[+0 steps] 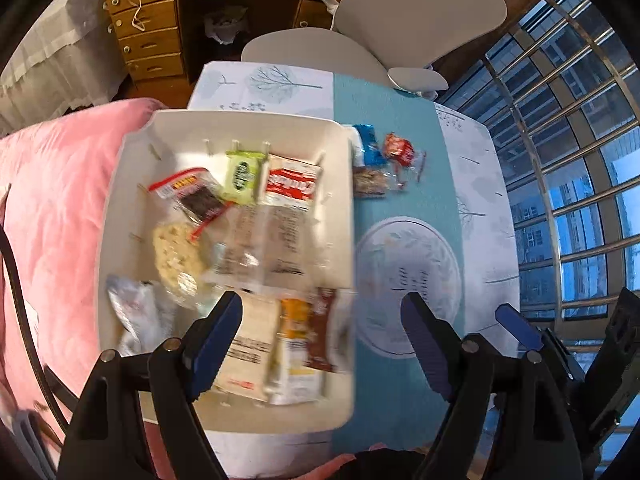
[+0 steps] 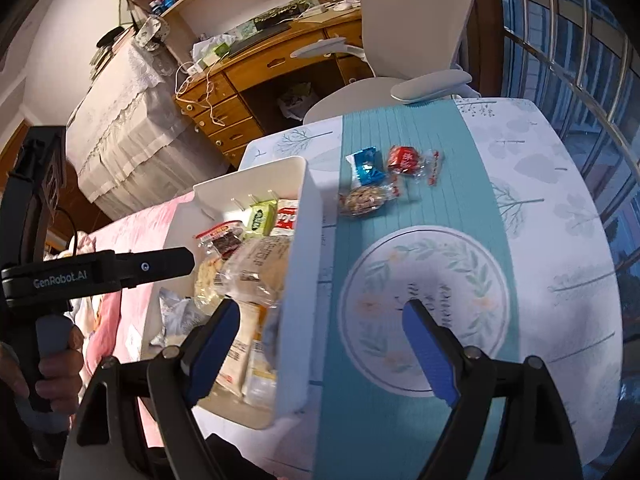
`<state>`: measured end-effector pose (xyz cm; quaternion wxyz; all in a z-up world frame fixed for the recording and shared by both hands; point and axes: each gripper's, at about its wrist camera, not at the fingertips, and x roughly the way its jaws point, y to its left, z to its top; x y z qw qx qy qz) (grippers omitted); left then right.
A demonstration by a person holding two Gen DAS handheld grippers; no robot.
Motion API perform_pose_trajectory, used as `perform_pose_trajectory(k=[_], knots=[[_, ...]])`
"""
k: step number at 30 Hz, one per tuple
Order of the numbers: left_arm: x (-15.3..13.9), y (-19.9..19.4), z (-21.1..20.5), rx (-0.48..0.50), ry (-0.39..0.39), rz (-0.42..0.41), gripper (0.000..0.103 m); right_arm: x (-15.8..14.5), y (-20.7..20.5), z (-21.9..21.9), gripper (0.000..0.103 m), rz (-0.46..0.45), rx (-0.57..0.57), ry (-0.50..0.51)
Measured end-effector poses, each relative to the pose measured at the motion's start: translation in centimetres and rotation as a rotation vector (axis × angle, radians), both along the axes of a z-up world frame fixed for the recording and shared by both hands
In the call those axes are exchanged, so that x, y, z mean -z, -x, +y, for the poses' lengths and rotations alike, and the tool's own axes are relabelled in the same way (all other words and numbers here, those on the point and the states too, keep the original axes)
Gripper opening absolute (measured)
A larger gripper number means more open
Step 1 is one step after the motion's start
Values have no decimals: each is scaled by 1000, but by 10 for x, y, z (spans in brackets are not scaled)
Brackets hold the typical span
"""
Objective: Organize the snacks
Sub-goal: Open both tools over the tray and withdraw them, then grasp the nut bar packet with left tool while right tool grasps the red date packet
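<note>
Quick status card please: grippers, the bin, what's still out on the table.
left gripper: open, empty, over bin's near end
right gripper: open, empty, straddling bin's right wall
bin: white, on table's left side, many snack packs inside
still out: blue pack, red pack, nut bar, clustered on teal runner beyond the plate print

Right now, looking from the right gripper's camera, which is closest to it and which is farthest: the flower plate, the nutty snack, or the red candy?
1. Flower plate: directly under the right gripper, nearest.
2. Nutty snack: beyond the plate, slightly left.
3. Red candy: farthest, behind the nutty snack, toward the chair.
</note>
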<state>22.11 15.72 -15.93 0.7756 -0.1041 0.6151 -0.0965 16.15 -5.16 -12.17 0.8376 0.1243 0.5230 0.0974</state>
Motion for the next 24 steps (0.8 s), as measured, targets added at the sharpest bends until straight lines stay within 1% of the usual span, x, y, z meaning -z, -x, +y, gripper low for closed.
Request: perform_pose_trajectory(k=[8, 11, 14, 18, 24], knots=[[4, 5, -55, -133, 32, 49, 80, -4, -8, -52, 84, -16, -89, 22], [7, 5, -71, -200, 64, 58, 80, -6, -15, -75, 84, -33, -111, 26], [11, 3, -87, -276, 77, 59, 80, -5, -23, -94, 84, -43, -134, 35], [17, 1, -99, -368, 104, 59, 80, -5, -35, -115, 84, -58, -165, 47], [30, -10, -111, -502, 105, 36, 80, -2, -65, -134, 84, -109, -220, 82]])
